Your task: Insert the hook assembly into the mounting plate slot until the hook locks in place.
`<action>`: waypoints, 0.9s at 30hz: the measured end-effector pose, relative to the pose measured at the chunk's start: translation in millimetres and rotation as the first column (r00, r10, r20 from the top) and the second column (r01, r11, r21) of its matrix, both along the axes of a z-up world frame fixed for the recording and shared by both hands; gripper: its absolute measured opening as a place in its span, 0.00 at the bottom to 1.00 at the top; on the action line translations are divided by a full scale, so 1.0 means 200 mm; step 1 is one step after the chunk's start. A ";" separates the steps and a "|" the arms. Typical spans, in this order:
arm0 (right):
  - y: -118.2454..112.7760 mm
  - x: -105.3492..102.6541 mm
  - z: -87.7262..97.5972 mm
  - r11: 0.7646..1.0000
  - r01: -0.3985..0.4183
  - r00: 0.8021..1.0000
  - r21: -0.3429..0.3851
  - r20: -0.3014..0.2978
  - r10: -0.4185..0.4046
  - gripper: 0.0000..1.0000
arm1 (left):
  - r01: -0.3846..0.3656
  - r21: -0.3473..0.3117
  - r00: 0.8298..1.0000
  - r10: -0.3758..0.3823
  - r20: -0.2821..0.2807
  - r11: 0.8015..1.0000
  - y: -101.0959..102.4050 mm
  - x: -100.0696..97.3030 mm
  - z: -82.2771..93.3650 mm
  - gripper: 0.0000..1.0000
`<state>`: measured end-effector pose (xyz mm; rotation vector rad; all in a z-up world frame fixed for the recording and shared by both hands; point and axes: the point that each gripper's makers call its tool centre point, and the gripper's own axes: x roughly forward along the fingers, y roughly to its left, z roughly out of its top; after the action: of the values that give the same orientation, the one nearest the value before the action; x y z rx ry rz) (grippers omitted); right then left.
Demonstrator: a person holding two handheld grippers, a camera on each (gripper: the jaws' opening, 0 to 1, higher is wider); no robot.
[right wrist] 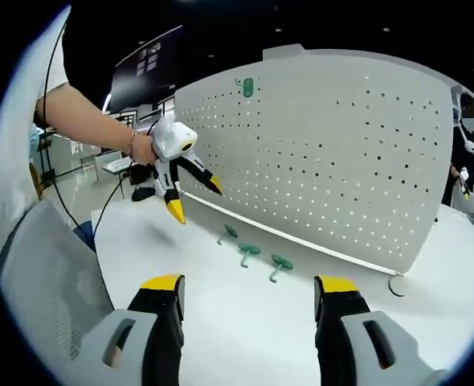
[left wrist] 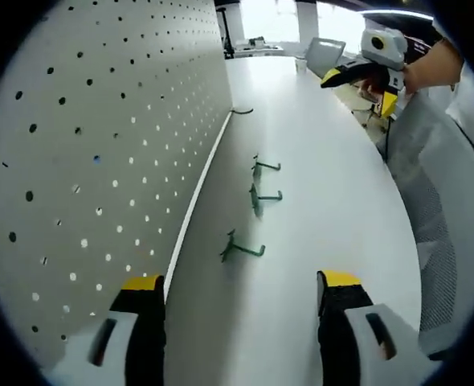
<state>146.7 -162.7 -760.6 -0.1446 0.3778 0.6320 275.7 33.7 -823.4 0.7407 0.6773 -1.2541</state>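
Three green plastic hooks (right wrist: pixel 249 251) lie on the white table (right wrist: pixel 245 330) at the grey perforated pegboard's (right wrist: pixel 333 153) 6 o'clock. A fourth green hook (right wrist: pixel 247 87) hangs at its 11 o'clock. Left gripper (left wrist: pixel 241 285) and right gripper (right wrist: pixel 249 283) gape, empty.

Long white laminate table (left wrist: pixel 317 145) (right wrist: pixel 245 330), surface matte. Grey mesh office chair back (left wrist: pixel 442 241) (right wrist: pixel 52 289) sits just beside the table's long edge. Small dark curved wire piece (left wrist: pixel 241 111) (right wrist: pixel 396 287) lies on the table, apart from that edge. Pale grey chair (left wrist: pixel 325 55) stands at the table's far end. Dark wall screen (right wrist: pixel 145 68) hangs beyond the table; content unreadable.
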 end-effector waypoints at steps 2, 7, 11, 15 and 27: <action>0.00 0.00 0.00 1.000 0.000 1.000 0.000 -0.004 0.000 0.64 | 0.020 0.013 1.000 -0.020 0.002 1.000 -0.01 0.01 -0.02 0.79; 0.00 0.00 -0.01 1.000 0.000 1.000 -0.004 -0.009 0.000 0.65 | 0.041 0.027 0.999 -0.040 -0.004 0.999 -0.04 0.03 -0.04 0.79; -0.01 -0.01 -0.02 1.000 0.001 1.000 -0.003 -0.012 -0.001 0.65 | 0.079 0.047 0.997 -0.078 -0.011 0.996 -0.06 0.03 -0.06 0.78; -0.01 -0.01 -0.02 1.000 0.002 1.000 -0.005 -0.016 -0.002 0.65 | 0.103 0.059 0.995 -0.102 -0.020 0.993 -0.07 0.03 -0.08 0.78; 0.00 -0.02 -0.03 1.000 -0.004 1.000 -0.010 -0.024 0.004 0.65 | 0.179 0.111 0.984 -0.175 -0.043 0.978 -0.11 0.03 -0.14 0.77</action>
<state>142.9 -163.6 -766.3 -0.1474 0.4042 0.6363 282.5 10.9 -851.9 0.8920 0.7278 -1.4008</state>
